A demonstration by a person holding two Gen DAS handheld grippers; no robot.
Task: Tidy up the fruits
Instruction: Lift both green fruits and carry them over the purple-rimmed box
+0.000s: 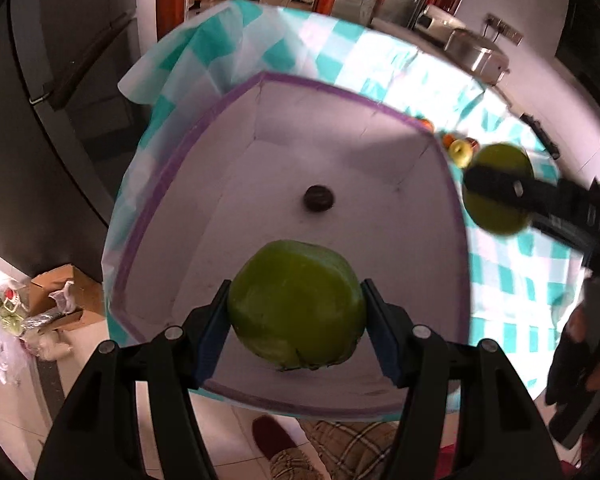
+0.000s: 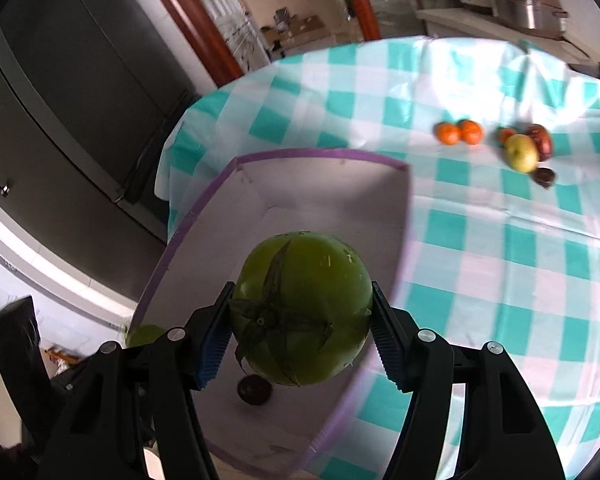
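My left gripper (image 1: pixel 296 320) is shut on a big green fruit (image 1: pixel 296 304), held above the near part of a white box with a purple rim (image 1: pixel 172 172). A small dark round fruit (image 1: pixel 318 198) lies on the box floor. My right gripper (image 2: pixel 300 328) is shut on a second green fruit with a leafy calyx (image 2: pixel 300 308), held over the box (image 2: pixel 320 155); the same dark fruit (image 2: pixel 254 389) shows below it. In the left wrist view the right gripper and its green fruit (image 1: pixel 498 188) hang by the box's right rim.
Loose fruits lie on the teal-and-white checked cloth (image 2: pixel 520 260): two oranges (image 2: pixel 458 132), a yellow-green apple (image 2: pixel 521 153), a red fruit (image 2: pixel 540 138) and a small dark one (image 2: pixel 544 176). A dark fridge (image 2: pixel 80 100) stands left of the table. Metal pots (image 2: pixel 528 4) sit on the counter behind.
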